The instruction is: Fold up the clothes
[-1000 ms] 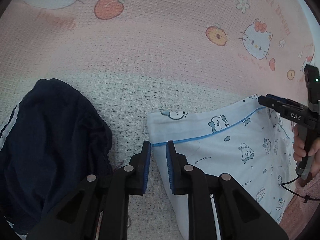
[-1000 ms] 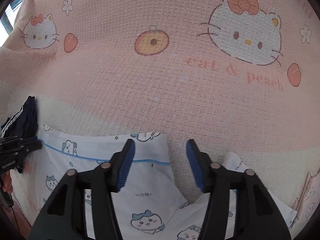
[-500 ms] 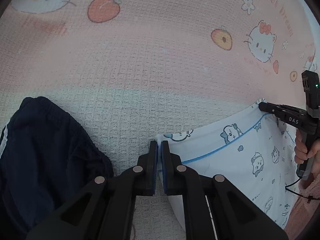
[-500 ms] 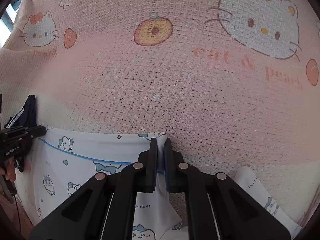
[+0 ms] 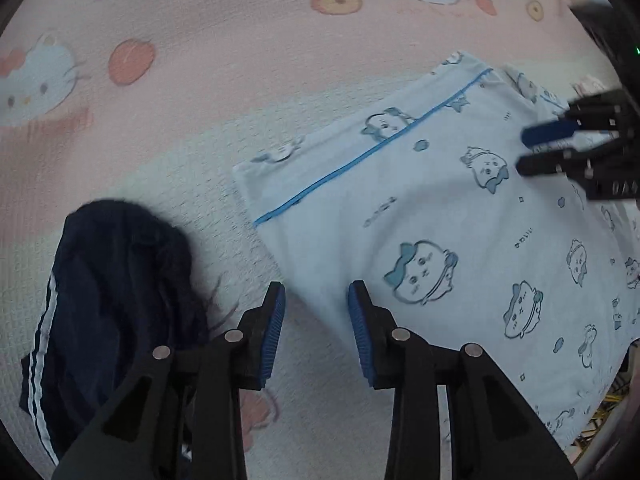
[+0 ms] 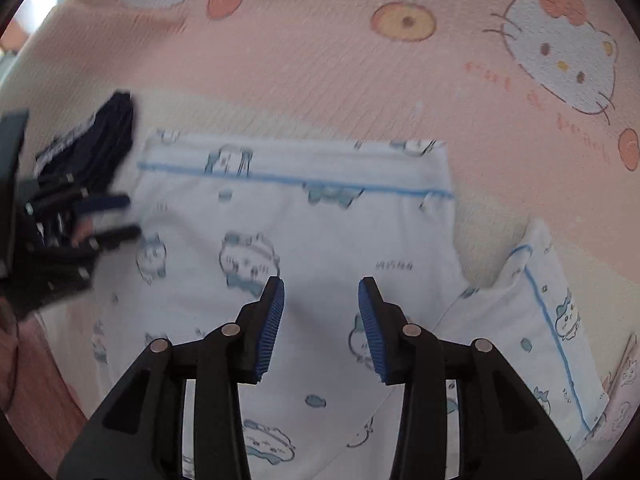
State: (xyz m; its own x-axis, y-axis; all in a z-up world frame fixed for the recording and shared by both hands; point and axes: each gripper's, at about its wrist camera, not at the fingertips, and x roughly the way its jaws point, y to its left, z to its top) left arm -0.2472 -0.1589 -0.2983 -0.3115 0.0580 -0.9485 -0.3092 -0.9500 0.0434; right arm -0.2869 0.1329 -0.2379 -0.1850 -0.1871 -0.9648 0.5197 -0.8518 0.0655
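Left tool: the left tool [image 5: 316, 300] has let go — half a second back its pads were pinched on the near corner of the hem; now the jaws are opening to a middling gap, nothing pressed between them, the garment's left edge lying just under the gap.
Right tool: same story for the right tool [image 6: 321, 296] — it was clamped on the other hem corner a moment ago; now it is opening, part-way apart, hovering over the middle of the cloth with no fabric gripped.
Garment: the white cartoon-print pyjama piece [image 6: 320, 224] lies flat on the bed blanket [image 5: 200, 80], blue-piped hem [image 5: 372, 148] straight along the far side, both corners squared out where they were bunched before.
Second piece: a white printed flap [image 6: 560, 300] sits at the right, touching the main panel; whether leg or separate piece is unclear.
Dark shorts: the navy striped shorts [image 5: 116, 292] wait just beside the left edge, untouched.
Meaning: by the look of it, the spread-and-release is done; both tools have pulled back toward the near side, likely to seek a fresh grip for the fold itself.
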